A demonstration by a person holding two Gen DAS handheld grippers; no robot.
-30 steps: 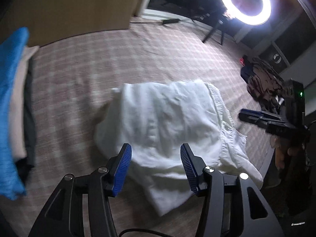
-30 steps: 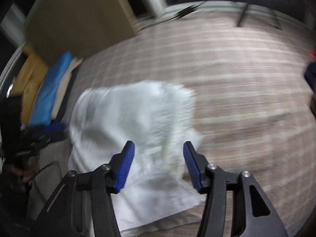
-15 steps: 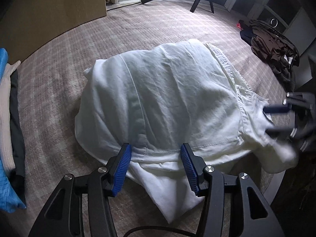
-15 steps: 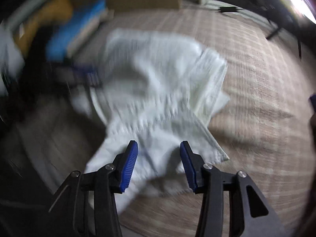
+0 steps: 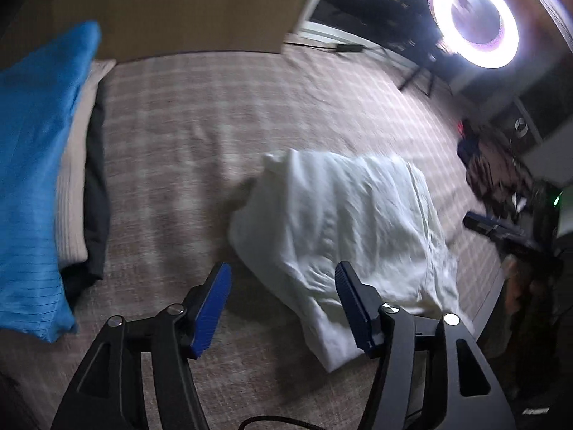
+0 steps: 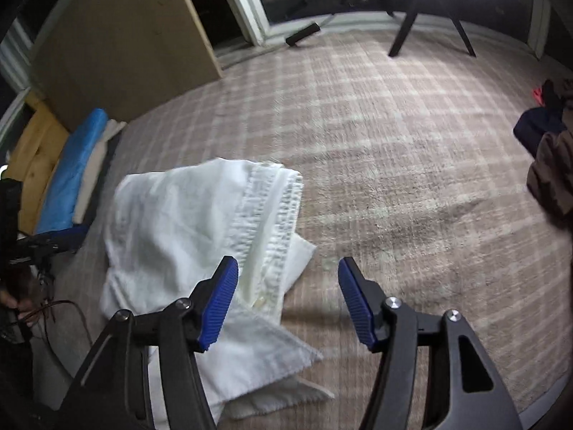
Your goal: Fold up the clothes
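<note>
Left gripper (image 5: pixel 283 304) and right gripper (image 6: pixel 288 301) both above the near edge of the white garment (image 5: pixel 343 229), jaws spread wide, holding nothing. Garment lying rumpled and partly folded on the checked carpet (image 6: pixel 394 143). Left of the garment, a stack of folded clothes (image 5: pixel 39 165), blue on top. Beyond the garment, a lit ring light (image 5: pixel 474 25).

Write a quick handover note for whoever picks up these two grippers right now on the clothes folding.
Left gripper: open, empty, above the rug.
Right gripper: open, empty.
White garment lies on the plaid rug, bunched and only roughly folded, loose corners sticking out nearest the grippers.
Folded stack, blue piece on top, sits to the left.
Dark unfolded pile waits on the right.
Left to do: tidy and finish the white garment, stack it, then probably the dark pile.
</note>
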